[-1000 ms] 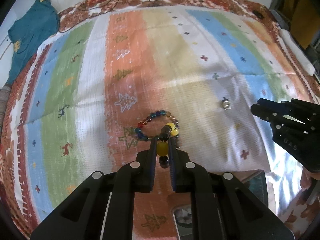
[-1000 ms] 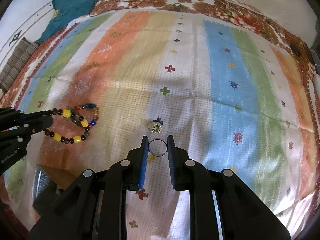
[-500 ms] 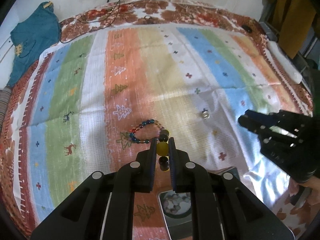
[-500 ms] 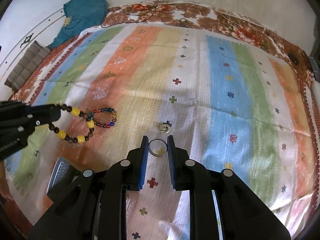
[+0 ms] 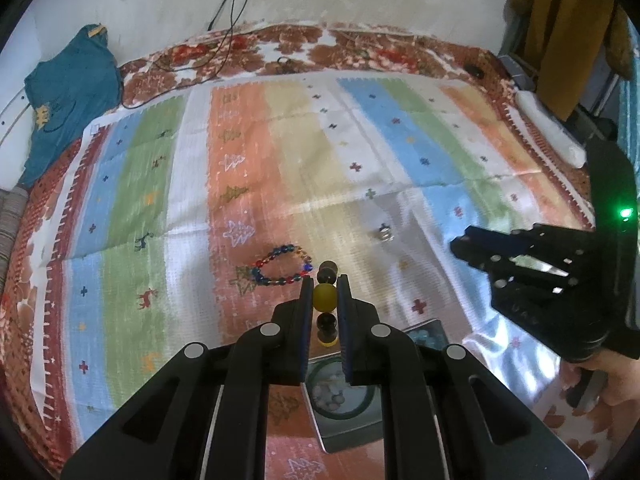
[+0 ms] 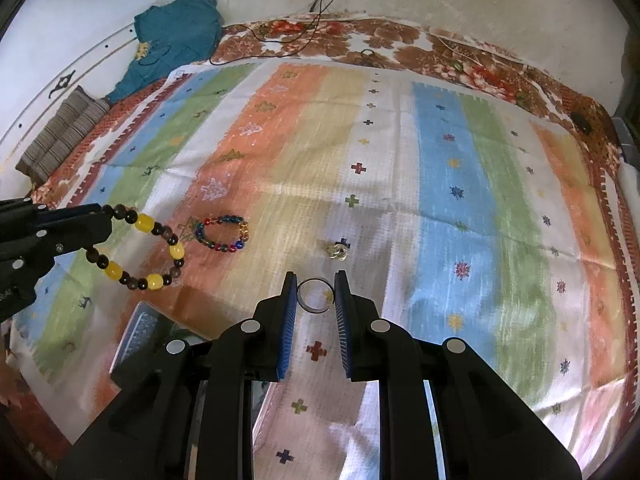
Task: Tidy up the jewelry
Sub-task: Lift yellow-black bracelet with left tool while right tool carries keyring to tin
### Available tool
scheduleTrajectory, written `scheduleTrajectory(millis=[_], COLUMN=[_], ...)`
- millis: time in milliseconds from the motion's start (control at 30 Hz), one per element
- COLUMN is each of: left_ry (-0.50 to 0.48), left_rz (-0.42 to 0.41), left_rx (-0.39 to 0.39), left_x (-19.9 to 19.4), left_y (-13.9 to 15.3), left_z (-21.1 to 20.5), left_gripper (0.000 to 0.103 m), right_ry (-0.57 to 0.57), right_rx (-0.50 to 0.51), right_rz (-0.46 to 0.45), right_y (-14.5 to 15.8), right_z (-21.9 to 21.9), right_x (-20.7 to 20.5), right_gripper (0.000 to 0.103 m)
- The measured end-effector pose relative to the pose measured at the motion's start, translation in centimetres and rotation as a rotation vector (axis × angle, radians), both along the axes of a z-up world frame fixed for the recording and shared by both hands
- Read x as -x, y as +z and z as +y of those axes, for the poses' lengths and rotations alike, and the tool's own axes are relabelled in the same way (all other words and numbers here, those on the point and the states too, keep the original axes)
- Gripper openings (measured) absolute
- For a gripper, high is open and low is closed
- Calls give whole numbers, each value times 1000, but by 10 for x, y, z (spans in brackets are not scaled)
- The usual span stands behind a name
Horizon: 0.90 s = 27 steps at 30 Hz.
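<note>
My left gripper [image 5: 324,286] is shut on a yellow-and-dark bead bracelet [image 5: 324,297]; in the right wrist view that bracelet [image 6: 138,249] hangs as a loop from the left gripper [image 6: 102,222], above the striped cloth. My right gripper [image 6: 316,280] is shut on a thin metal ring [image 6: 316,295], which sits between its blue pads. A small multicoloured bead bracelet [image 5: 282,265] [image 6: 222,232] lies flat on the orange stripe. A small gold ornament [image 5: 384,235] [image 6: 337,250] lies on the cloth between the grippers. The right gripper [image 5: 460,245] shows at the right of the left wrist view.
A striped cloth [image 5: 400,152] covers a floral mattress. An open jewelry box with a round compartment [image 5: 340,392] [image 6: 140,328] sits below the grippers. A teal garment [image 5: 68,92] lies at the far left, cables [image 5: 224,20] run down the wall, and a folded striped cloth [image 6: 60,136] lies at the left edge.
Both grippers rose and drew back from the cloth, each keeping its piece. The yellow bracelet lifted off the cloth and now hangs free; the jewelry box came into view below.
</note>
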<state>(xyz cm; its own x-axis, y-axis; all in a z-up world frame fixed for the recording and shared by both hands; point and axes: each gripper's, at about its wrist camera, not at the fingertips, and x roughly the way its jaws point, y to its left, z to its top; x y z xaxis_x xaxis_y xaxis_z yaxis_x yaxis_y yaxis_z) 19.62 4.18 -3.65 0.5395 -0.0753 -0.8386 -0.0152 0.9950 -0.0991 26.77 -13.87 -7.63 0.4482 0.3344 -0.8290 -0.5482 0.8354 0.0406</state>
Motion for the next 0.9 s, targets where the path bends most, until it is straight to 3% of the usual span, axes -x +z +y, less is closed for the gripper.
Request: scheduleTrajectory(millis=[267, 900], left_ry=[-34, -70], left_rz=[-42, -60], left_rx=[23, 36], left_x=[19, 52], left_y=[14, 17], left_z=[-13, -23], left_gripper=[11, 11], right_ry=[39, 86], right_rx=[-57, -62], right_rz=[-27, -9], right_y=[23, 17], right_z=[0, -3], right_x=[27, 61], right_gripper=[20, 20])
